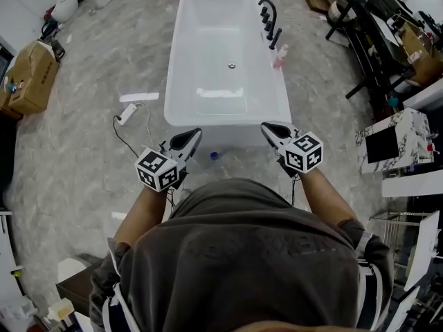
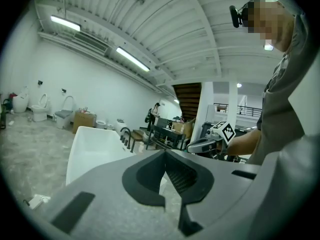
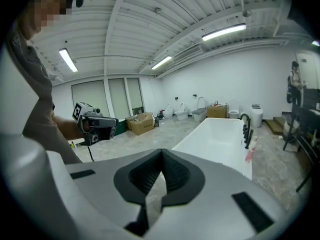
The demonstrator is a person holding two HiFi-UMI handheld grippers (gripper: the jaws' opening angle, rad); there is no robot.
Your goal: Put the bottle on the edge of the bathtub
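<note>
A white freestanding bathtub [image 1: 173, 81] stands on the grey floor ahead of me. A small pink bottle [image 1: 279, 55] stands upright on its right rim, just near of the black faucet [image 1: 268, 19]. My left gripper [image 1: 196, 134] and right gripper [image 1: 265, 126] hover side by side at the tub's near end, both shut and holding nothing. In the right gripper view the bottle [image 3: 249, 153] shows beside the tub [image 3: 220, 139], far beyond the closed gripper [image 3: 161, 154]. The left gripper view shows its gripper [image 2: 165, 156] closed, with the tub [image 2: 90, 149] behind.
A white power strip [image 1: 128, 113] with a cable lies on the floor left of the tub. A small blue item [image 1: 213, 155] sits at the tub's near foot. A cardboard box [image 1: 31, 75] stands far left; black racks [image 1: 374, 47] and a marble-patterned cabinet [image 1: 398, 140] stand right.
</note>
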